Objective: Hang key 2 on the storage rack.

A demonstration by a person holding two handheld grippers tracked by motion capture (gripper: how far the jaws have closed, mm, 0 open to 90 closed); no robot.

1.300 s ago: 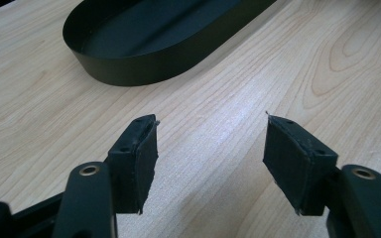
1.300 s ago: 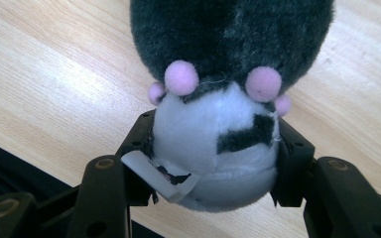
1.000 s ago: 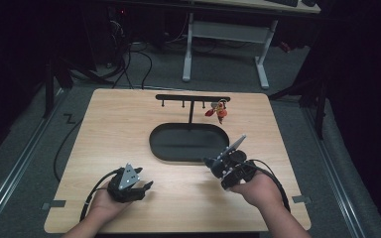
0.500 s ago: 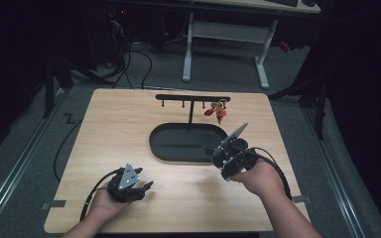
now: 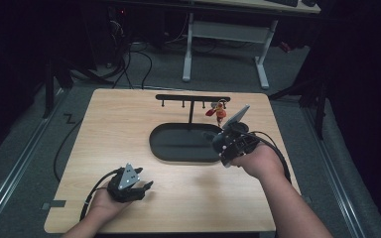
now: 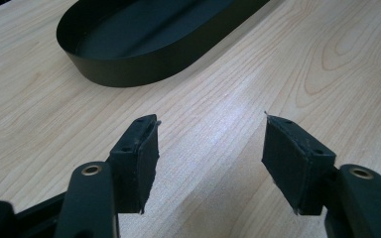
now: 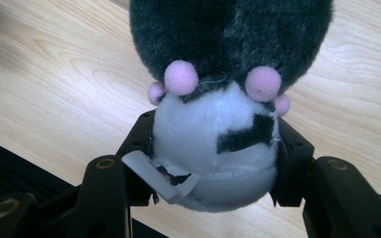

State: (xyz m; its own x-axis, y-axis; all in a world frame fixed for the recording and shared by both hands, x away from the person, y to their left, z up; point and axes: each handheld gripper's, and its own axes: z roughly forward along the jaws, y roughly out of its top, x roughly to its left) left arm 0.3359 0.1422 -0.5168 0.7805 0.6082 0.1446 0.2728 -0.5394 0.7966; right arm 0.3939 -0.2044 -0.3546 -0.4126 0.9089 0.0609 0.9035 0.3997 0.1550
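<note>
My right gripper (image 7: pixel 213 144) is shut on a plush toy (image 7: pixel 208 124), white and black with small pink pompoms and a white tag. Both pads press its white lower part. In the high view my right gripper (image 5: pixel 221 141) hovers over the right end of the black oval tray (image 5: pixel 155 145), just below the hook rack. My left gripper (image 5: pixel 146 186) rests on the wooden table near the front left. Its jaws stand open with nothing between them (image 6: pixel 211 144), pointing toward the tray (image 6: pixel 144 64).
A black rack with hooks (image 5: pixel 192 98) stands behind the tray, and a red and orange charm (image 5: pixel 218 111) hangs from its right side. Beyond the table (image 5: pixel 104 129) are a white desk frame (image 5: pixel 188 49) and floor cables.
My right hand has risen and moved away from the front edge toward the rack, carrying the plush toy over the tray's right end. The left hand has stayed put.
</note>
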